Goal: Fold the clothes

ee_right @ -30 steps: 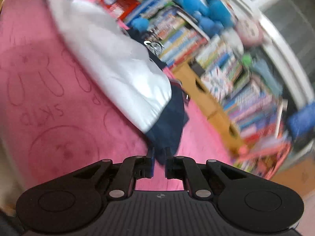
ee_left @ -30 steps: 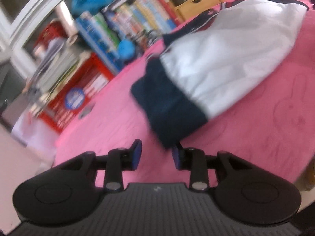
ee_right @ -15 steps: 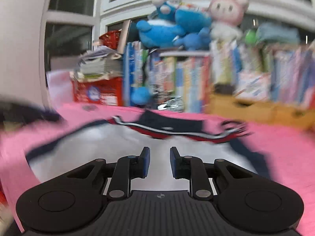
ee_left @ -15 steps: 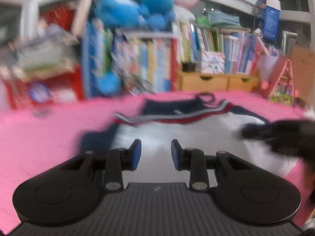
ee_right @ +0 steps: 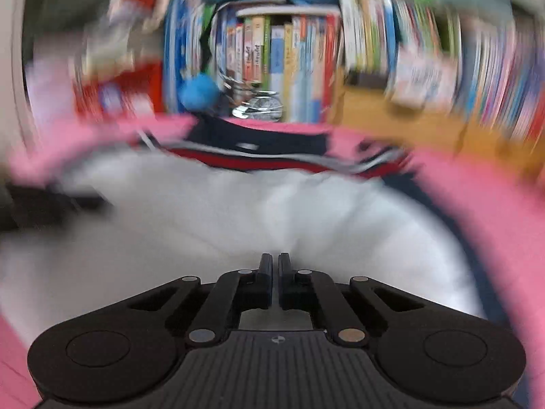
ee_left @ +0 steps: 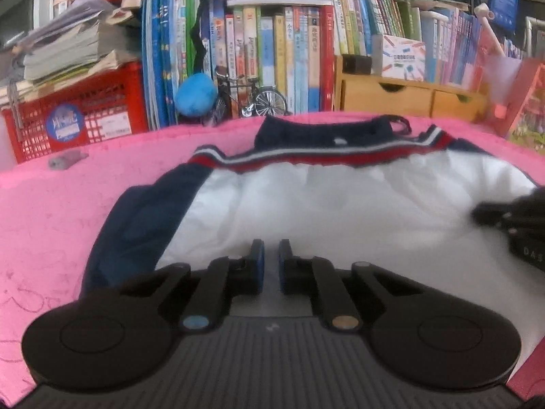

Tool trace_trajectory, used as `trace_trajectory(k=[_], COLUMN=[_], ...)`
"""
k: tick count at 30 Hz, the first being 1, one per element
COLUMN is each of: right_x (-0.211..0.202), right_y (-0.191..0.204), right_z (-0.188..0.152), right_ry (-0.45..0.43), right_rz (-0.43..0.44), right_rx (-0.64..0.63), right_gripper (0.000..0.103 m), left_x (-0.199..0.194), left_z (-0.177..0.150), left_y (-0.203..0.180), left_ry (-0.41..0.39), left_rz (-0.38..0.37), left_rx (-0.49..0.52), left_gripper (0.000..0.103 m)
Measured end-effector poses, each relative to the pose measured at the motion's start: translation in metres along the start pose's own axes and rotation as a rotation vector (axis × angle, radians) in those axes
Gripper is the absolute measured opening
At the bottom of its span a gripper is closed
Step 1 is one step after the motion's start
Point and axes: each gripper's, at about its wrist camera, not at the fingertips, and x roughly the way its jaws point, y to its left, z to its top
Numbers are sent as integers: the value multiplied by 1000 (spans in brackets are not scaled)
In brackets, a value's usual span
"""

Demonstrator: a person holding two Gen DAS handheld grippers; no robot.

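Garment: white jacket point(ee_left: 340, 211) with navy sleeves and a red, white and navy striped band, lay flat on the pink cover point(ee_left: 61, 211), band toward the far side.
Left tongs: left gripper point(ee_left: 271, 255) sat at the jacket's near edge, toward the navy sleeve; jaws drawn nearly together; white cloth lay right at the tips, probably pinched, though no fold showed clearly in the narrow gap.
Right tongs: right gripper point(ee_right: 275, 262) sat at the same near edge, further along; jaws fully closed, apparently nipping white cloth; view badly blurred.
Step in hand: judged as taking hold of the near hem with both tongs, ahead of a fold toward the striped band.
Doing it well: best to confirm cloth was truly caught on both sides, lift evenly, keep the hem taut between the tongs, and lay it down square to the band.
Edges: pink cover showed bare to the left, right and beyond the band; a small grey object point(ee_left: 64, 160) lay on it at far left, well apart.
Room: books point(ee_left: 272, 47) and wooden drawers point(ee_left: 408, 97) stood just behind the cover's far edge, so little room remained past the band.
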Motion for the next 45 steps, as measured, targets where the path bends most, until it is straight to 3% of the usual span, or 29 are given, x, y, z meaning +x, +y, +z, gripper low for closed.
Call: trace_trajectory(k=[5,9,13,18,22,26,29,31,32,34,38,41,44,45], right_x=[2,9,-11,-5,27,73,74,74,75,76,78,80,80,81], right_y=[-28,-70,-75,-26,4,-8,-27,-18,-13,-6,4,2,1,0], right_z=[-25,-31,-22,8,29,19,8,5,3,1,-1,1,2,2], right_ry=[17,123,43,-101,-103,7,-8,-16,-19,-24,-28,-25,-24,-24], right_rz=[-324,-426,-403,-190,-77,-166,-172,-194,-208,-229,-238,-236,-236,-235], right_rx=[-231,-202,-157,-240,-312,-326,-254,-286,-311,-359,-413,-411,-413,-412], right_gripper=[5,6,10,21,23,26,28,29,28,25,19,19,19,19], left_x=[5,6,7,8,8,9,9,6,4,-5,-9,24,61,69], left_z=[5,6,6,5,5,5,6,7,8,19,48,60,55,45], left_y=[-2,-7,-12,-15,-13,-9,-7,-8,-9,-18,-50,-58,-36,-24], left_ry=[6,7,8,8,9,12,12,8,8,8,-90,-59,19,12], left_rz=[3,28,41,54,52,25,14,17,18,0,-13,87,210,234], left_rx=[7,43,69,85,81,64,55,46,43,54,201,298,385,430], left_gripper=[9,8,8,8,8,9,9,9,12,30,35,35,36,37])
